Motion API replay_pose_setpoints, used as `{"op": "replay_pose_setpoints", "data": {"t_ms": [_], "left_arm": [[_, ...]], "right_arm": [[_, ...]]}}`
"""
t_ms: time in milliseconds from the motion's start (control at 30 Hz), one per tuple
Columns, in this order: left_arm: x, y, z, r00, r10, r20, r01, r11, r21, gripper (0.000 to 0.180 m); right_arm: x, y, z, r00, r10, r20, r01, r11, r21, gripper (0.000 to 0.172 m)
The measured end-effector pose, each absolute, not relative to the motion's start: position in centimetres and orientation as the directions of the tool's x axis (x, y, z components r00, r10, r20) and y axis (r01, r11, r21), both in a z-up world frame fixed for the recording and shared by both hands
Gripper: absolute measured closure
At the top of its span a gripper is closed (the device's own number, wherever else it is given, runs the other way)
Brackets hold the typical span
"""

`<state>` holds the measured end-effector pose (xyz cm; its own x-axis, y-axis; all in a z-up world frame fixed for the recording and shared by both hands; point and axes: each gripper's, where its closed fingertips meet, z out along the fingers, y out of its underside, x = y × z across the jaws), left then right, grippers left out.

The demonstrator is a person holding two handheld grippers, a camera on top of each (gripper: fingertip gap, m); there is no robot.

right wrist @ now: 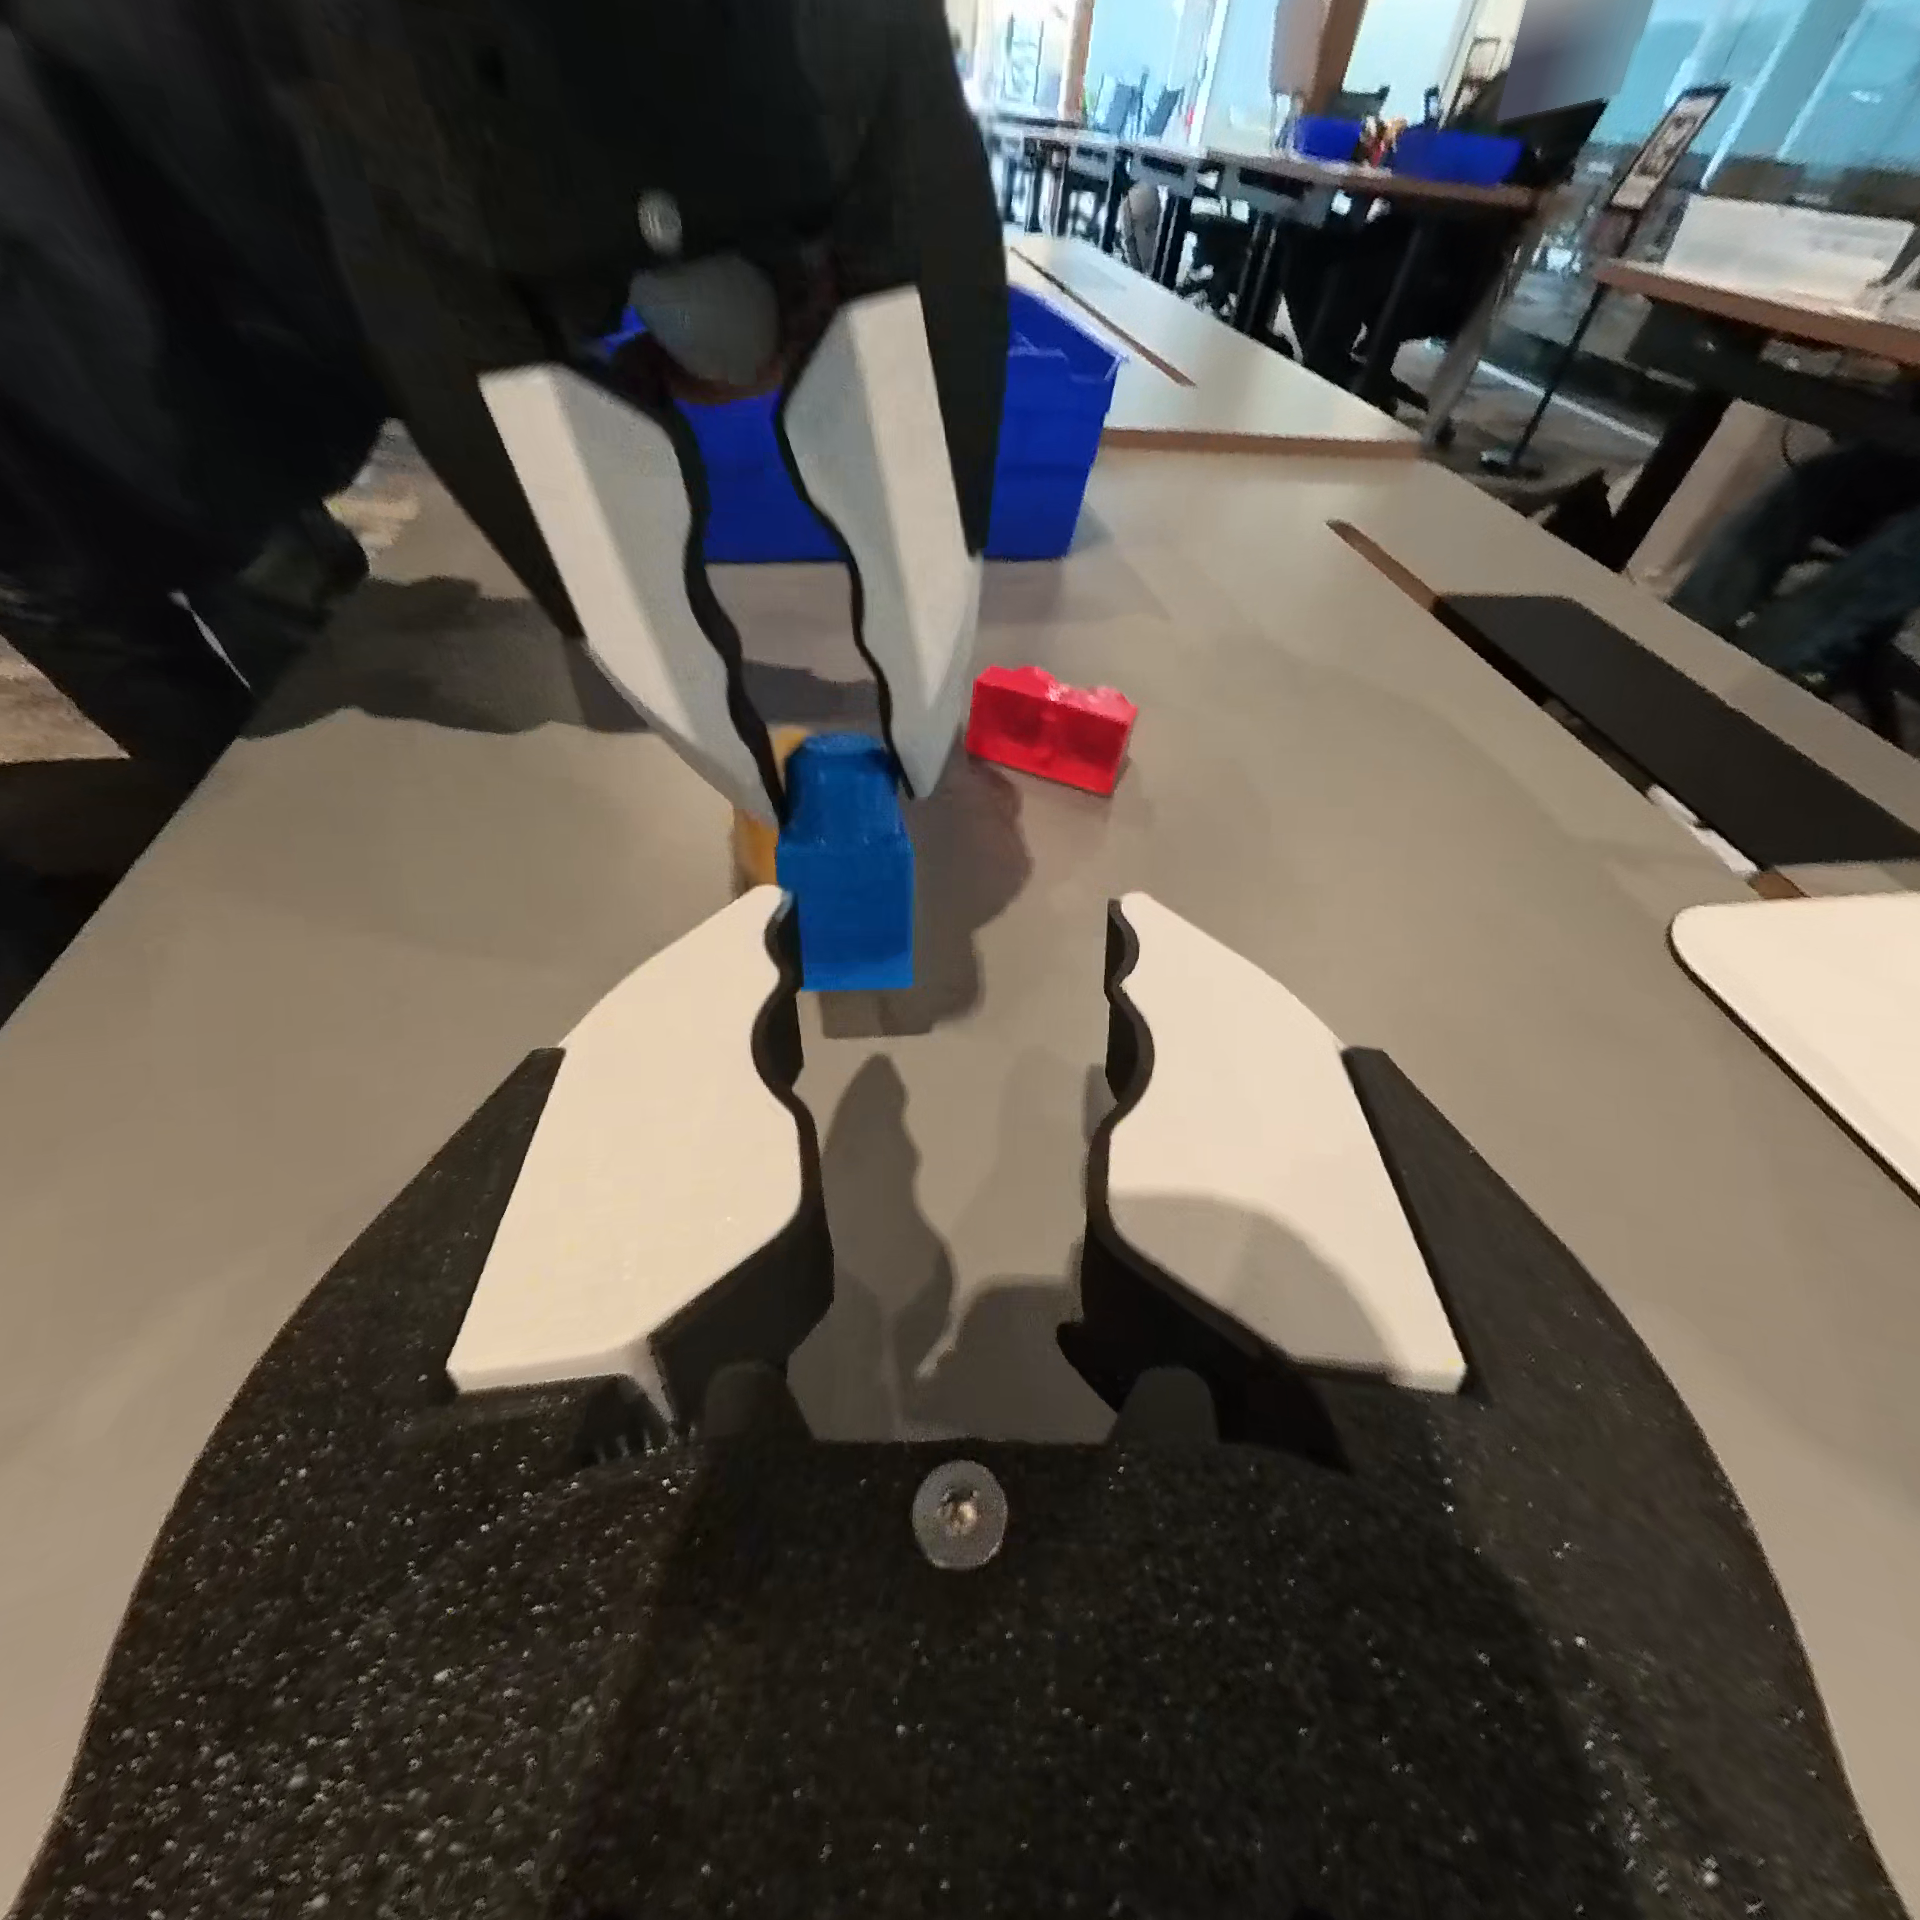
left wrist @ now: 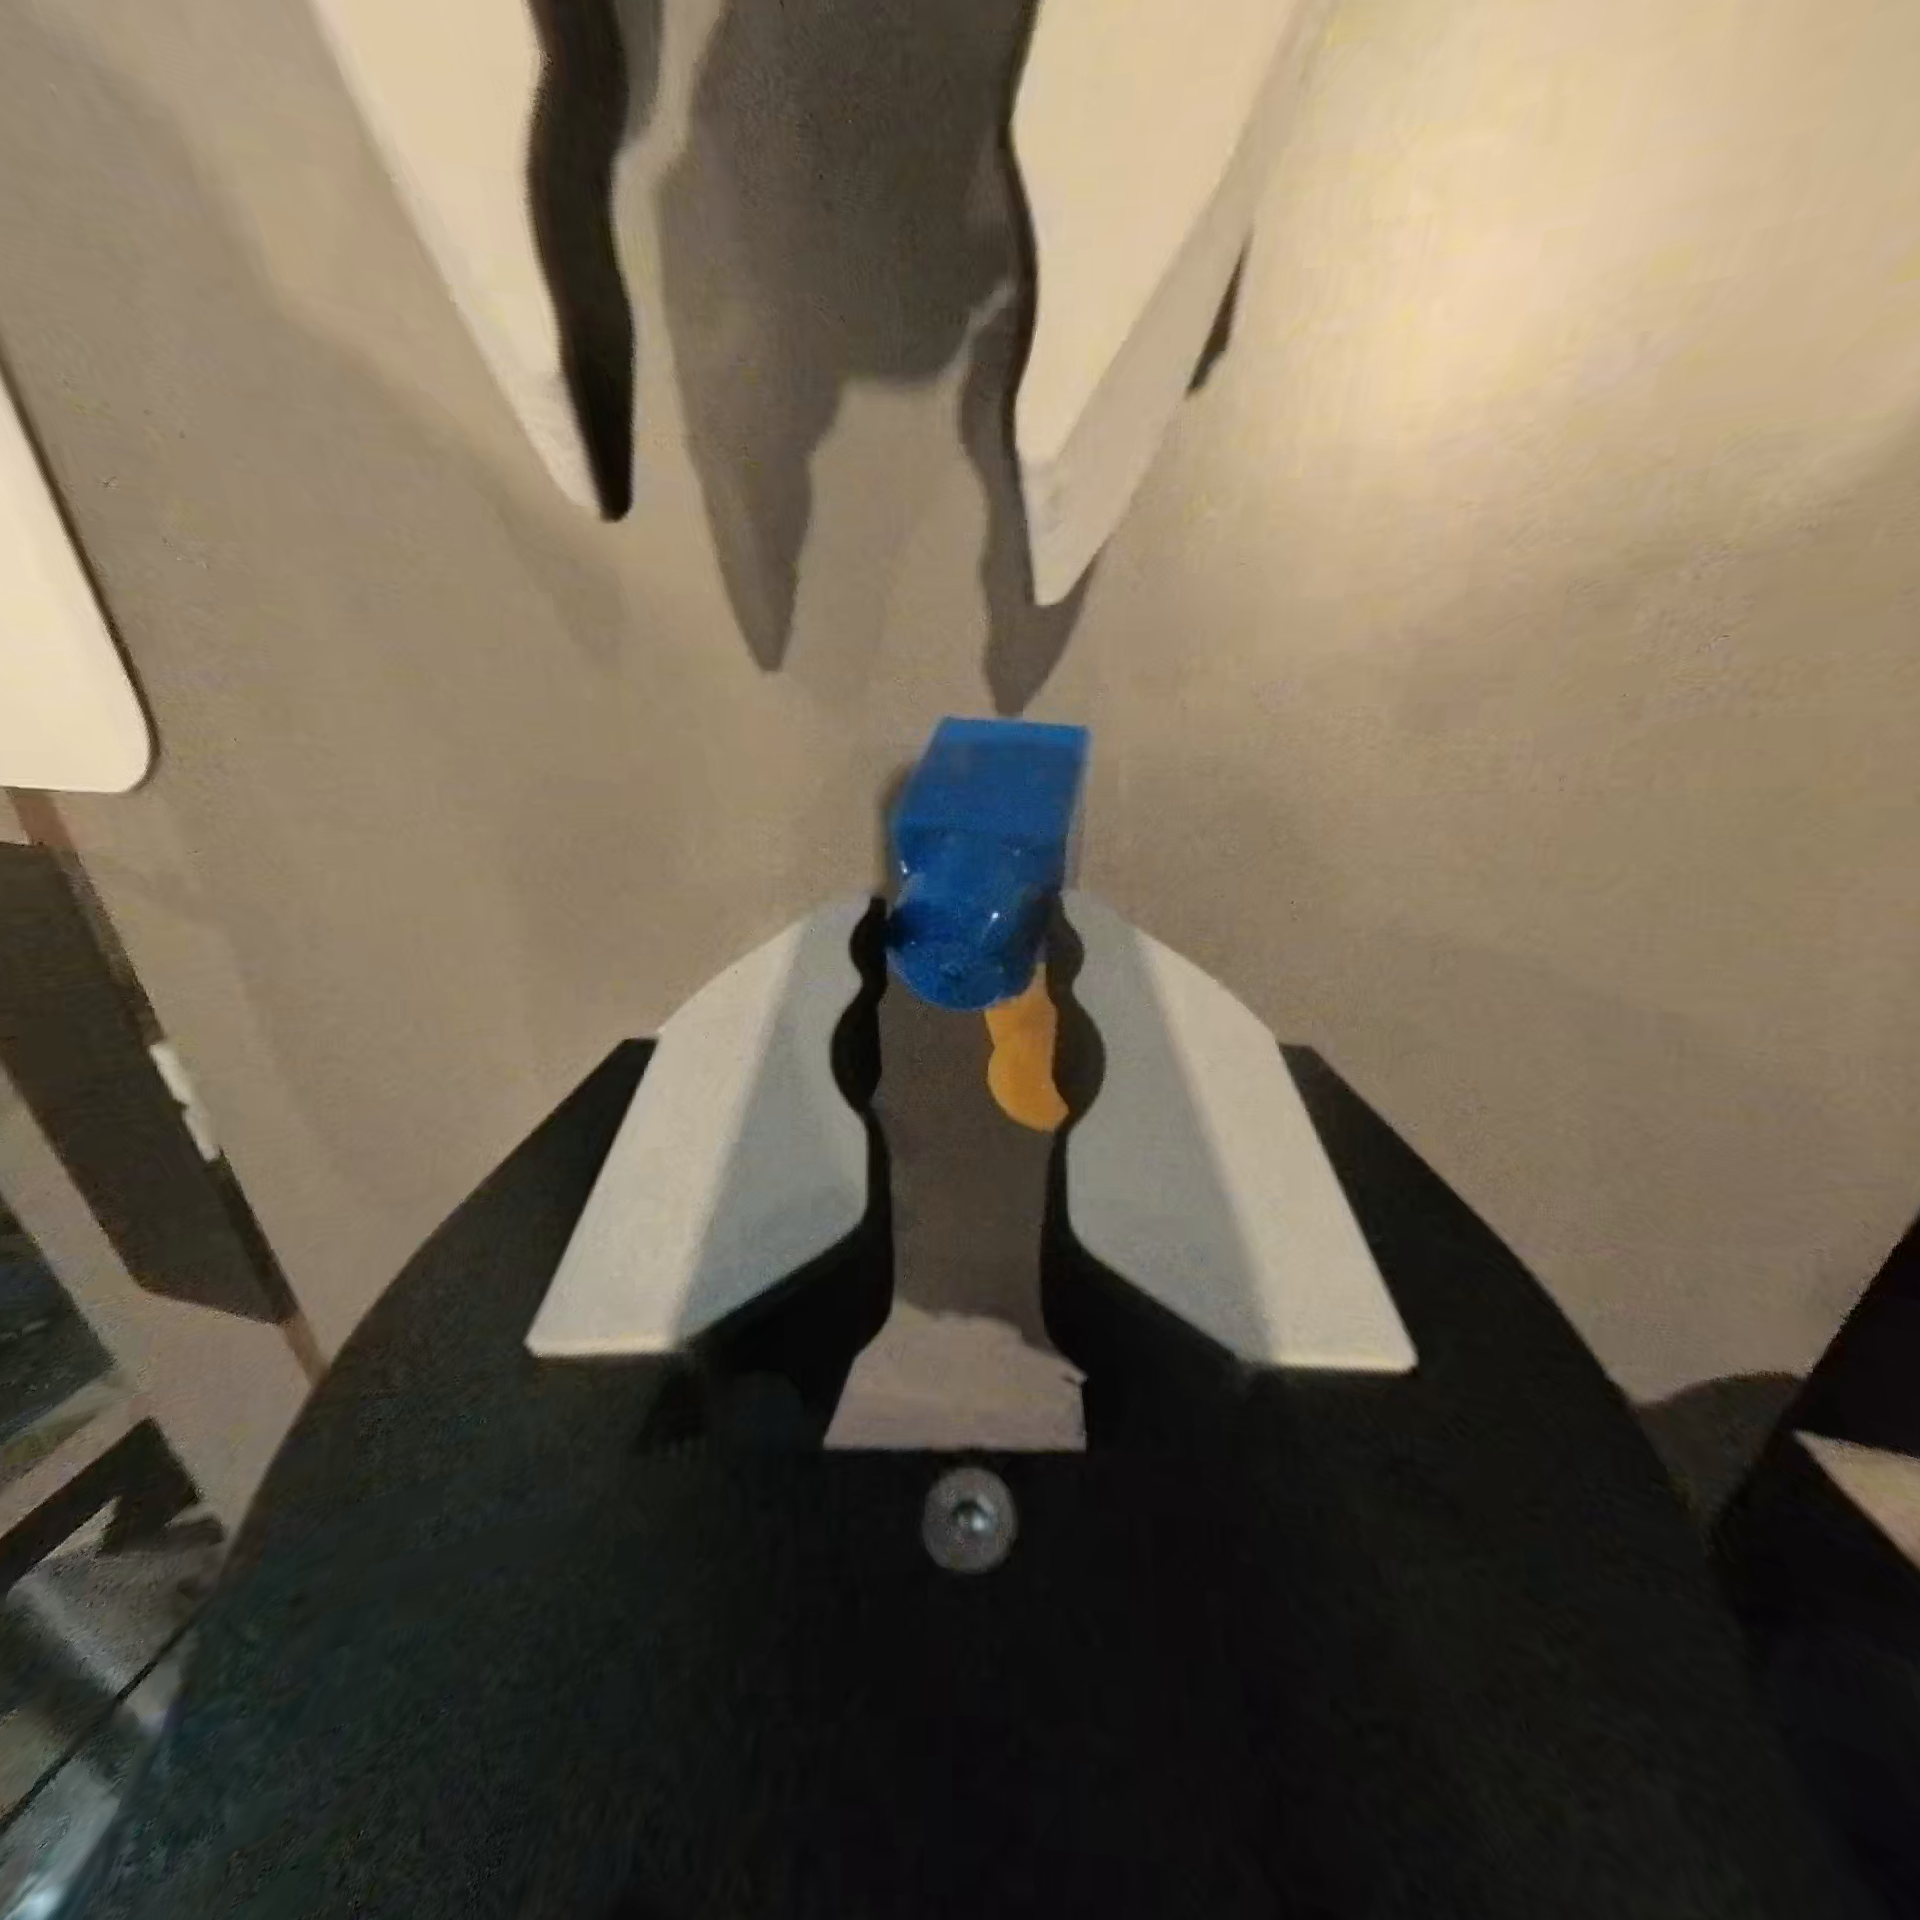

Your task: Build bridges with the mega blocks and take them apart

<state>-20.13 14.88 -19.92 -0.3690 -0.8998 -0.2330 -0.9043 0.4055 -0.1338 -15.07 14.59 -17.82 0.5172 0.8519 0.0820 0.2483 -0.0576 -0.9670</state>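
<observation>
- The left gripper (right wrist: pixel 831 774) is reaching down from above, its jaws pinching the stud on top of the blue block (right wrist: pixel 852 894), one pad on each side of it.
- The right gripper (right wrist: pixel 940 935) is hanging with its jaws spread wide; one fingertip (right wrist: pixel 764 914) is sitting right at the blue block's side, while the other is standing well clear, so nothing is being held there.
- The blue block is standing upright on the grey table (right wrist: pixel 1351 935); an orange block (right wrist: pixel 756 831) is peeking out just behind it, mostly hidden.
- A red block (right wrist: pixel 1049 727) is lying behind and to the right of the blue block, apart from it.
- A blue bin (right wrist: pixel 1049 436) is sitting well behind the blue block.
- I'd judge these blocks light, hollow, stiff plastic, rather slick; gripping the flat side walls looks safer than the rounded stud, which could slip or twist.
</observation>
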Motion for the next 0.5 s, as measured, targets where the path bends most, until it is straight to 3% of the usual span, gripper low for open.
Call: {"op": "replay_pose_setpoints", "data": {"t_ms": [167,300,400,500], "left_arm": [[-20.0,15.4,-22.1,-0.405,-0.889,-0.214,-0.912,0.410,0.021,0.151],[-19.7,15.6,-22.7,-0.377,-0.895,-0.237,-0.919,0.393,-0.023,0.145],[-20.1,16.3,-20.6,-0.278,-0.899,-0.339,-0.925,0.346,-0.157,0.131],[-21.3,14.9,-18.0,-0.143,-0.952,-0.271,-0.840,0.262,-0.475,0.129]], "right_arm": [[-15.1,14.5,-18.4,0.503,0.861,0.072,0.278,-0.083,-0.957,0.117],[-15.0,14.4,-19.2,0.496,0.866,0.064,0.311,-0.108,-0.944,0.118],[-15.0,14.3,-19.9,0.487,0.872,0.042,0.325,-0.137,-0.936,0.120],[-16.0,14.1,-20.6,0.461,0.887,0.032,0.356,-0.152,-0.922,0.126]]}}
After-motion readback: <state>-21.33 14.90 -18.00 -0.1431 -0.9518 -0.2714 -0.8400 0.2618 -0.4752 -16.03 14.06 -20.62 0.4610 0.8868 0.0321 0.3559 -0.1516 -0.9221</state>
